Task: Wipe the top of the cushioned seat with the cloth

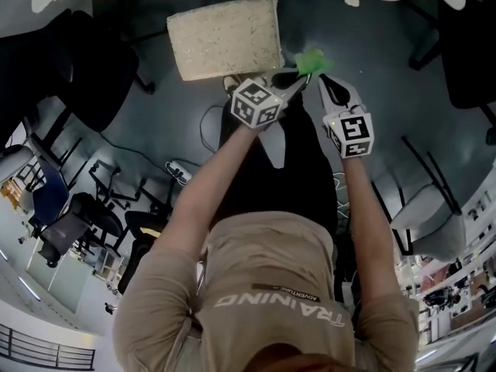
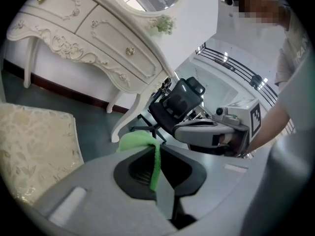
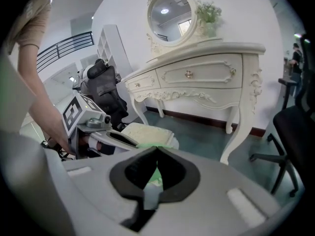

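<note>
The cushioned seat (image 1: 225, 37) is a cream, floral-patterned stool on the floor ahead of me; the left gripper view shows it at the left (image 2: 34, 146). A green cloth (image 1: 312, 60) hangs in the air just right of the seat's near corner, clear of its top. My left gripper (image 1: 301, 72) is shut on the cloth (image 2: 156, 161), which bunches beyond its tips. My right gripper (image 1: 324, 77) comes in from the right, tips together on the same cloth (image 3: 154, 175). The two grippers almost touch at their tips.
A white carved dressing table (image 3: 211, 73) with an oval mirror (image 3: 170, 16) stands behind the seat. Black office chairs (image 1: 93, 76) stand at the left and another (image 3: 295, 132) at the right. Cables and a power strip (image 1: 178, 173) lie on the grey floor.
</note>
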Available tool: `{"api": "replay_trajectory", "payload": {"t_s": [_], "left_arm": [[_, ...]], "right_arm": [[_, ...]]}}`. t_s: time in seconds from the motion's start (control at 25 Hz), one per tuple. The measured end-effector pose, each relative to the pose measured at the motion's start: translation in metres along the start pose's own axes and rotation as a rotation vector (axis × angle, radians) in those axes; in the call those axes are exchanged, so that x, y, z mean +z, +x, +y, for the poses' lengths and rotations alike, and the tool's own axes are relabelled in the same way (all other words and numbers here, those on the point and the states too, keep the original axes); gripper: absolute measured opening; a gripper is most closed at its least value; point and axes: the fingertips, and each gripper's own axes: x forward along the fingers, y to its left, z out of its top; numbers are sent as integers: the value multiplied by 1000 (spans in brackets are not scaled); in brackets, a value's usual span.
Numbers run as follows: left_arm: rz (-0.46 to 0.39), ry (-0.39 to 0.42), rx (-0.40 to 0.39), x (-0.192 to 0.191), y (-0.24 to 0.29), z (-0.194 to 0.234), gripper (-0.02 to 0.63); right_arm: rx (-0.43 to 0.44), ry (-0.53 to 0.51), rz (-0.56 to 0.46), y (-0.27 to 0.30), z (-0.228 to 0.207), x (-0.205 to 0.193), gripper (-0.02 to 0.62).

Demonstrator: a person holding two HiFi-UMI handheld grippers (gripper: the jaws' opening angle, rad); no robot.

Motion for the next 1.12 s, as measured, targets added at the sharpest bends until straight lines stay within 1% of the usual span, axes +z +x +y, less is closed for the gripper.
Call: {"api": "replay_trajectory", "payload": {"t_s": [0.08,0.2,0.32,0.48,0.6,0.76,0.84,0.88,0.96,1.0,1.12], "left_arm": [[2,22,5,11,-19,-9,25],[2,35,30,25,-53,-16,25],[-6,52,59,41,-88,-20,26],[-29,55,108,64,-146,-31,25],[-72,71,141,89,-187,-40,25],[-130,83,183,115,-241,-51,25],[-159,66,213,125,-270,-57,25],[-177,45,228,130,-283,-60,25],[-216,10,246,143,-308,-69,25],[-235,9,250,151,-320,-73,25],[-291,43,258,179,-356,-84,25]], "right_arm": [[-8,16,-9,-10,7,16,5],[-19,69,-29,-23,20,41,5],[-21,57,-37,-31,40,67,5],[-4,66,-49,-43,85,102,5],[20,48,-64,-48,119,130,4],[28,77,-92,-49,157,161,5],[39,69,-98,-52,177,176,5],[46,64,-103,-55,187,184,5],[58,51,-119,-61,204,203,5],[63,42,-127,-64,212,213,5],[84,12,-155,-69,239,245,5]]}}
